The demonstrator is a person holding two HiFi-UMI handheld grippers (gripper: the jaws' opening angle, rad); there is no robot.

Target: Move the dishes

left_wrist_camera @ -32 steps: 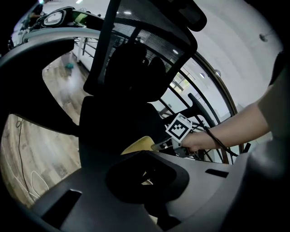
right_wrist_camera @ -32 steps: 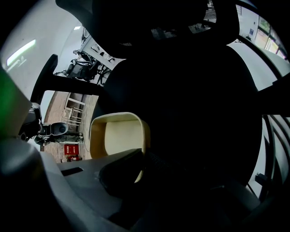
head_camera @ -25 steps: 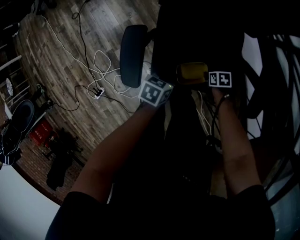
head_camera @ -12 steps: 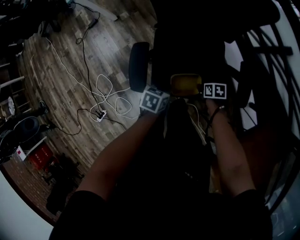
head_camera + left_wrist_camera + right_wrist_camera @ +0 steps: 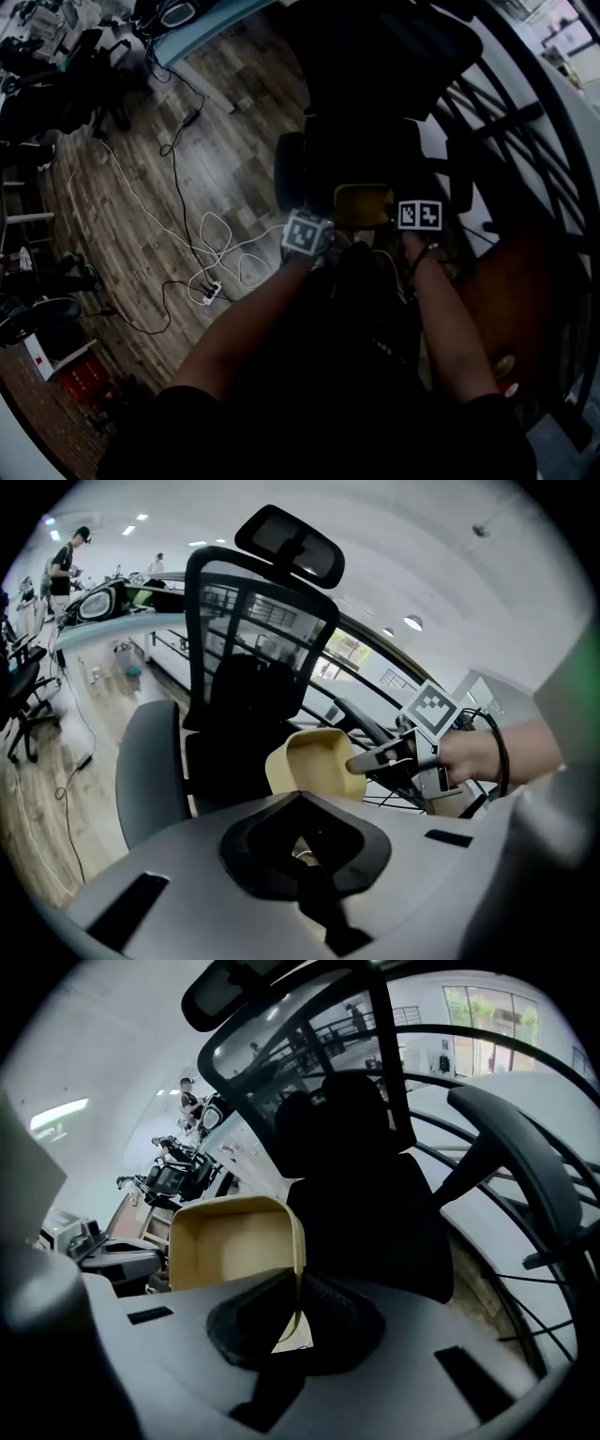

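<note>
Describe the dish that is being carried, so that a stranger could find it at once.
Find the black office chair with the mesh back. In front of it, a dish is held at its rim by the left gripper and the right gripper. It is the only pale yellow thing there: a deep, square bowl with rounded corners.

**Quantities in View**

Dish (image 5: 364, 204): one.
Grippers: two, the left gripper (image 5: 298, 850) and the right gripper (image 5: 295, 1321).
Marker cubes (image 5: 307, 234): two, one per gripper.
Chair (image 5: 361, 150): one, with two armrests (image 5: 288, 172).
Power strip (image 5: 212, 292): one.
Forearms (image 5: 253, 323): two.
</note>
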